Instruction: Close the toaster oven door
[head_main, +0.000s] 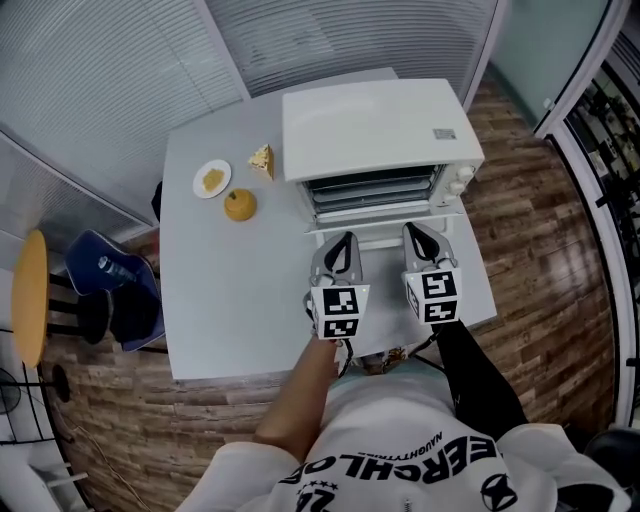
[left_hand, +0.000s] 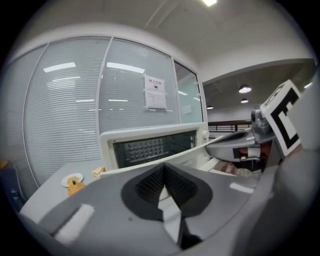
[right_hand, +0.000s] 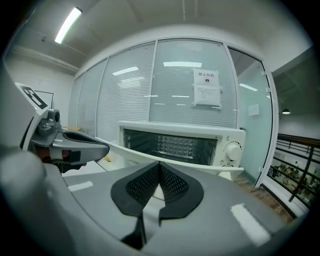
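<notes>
A white toaster oven (head_main: 375, 130) stands at the back right of the grey table (head_main: 230, 290), and its door (head_main: 385, 236) hangs partly open, tilted toward me. Both grippers are side by side at the door's front edge. My left gripper (head_main: 346, 241) is shut with its tips at the left part of the edge, and my right gripper (head_main: 417, 233) is shut at the right part. In the left gripper view the shut pads (left_hand: 150, 184) point up at the door edge (left_hand: 200, 148). The right gripper view shows the oven's rack (right_hand: 172, 146) and knob (right_hand: 233, 151) beyond the door.
Left of the oven lie a small plate (head_main: 212, 179) with food, an orange fruit (head_main: 239, 204) and a wedge of cake (head_main: 262, 160). A blue chair (head_main: 115, 285) and a yellow stool (head_main: 30, 295) stand beside the table's left edge. Glass walls with blinds close the back.
</notes>
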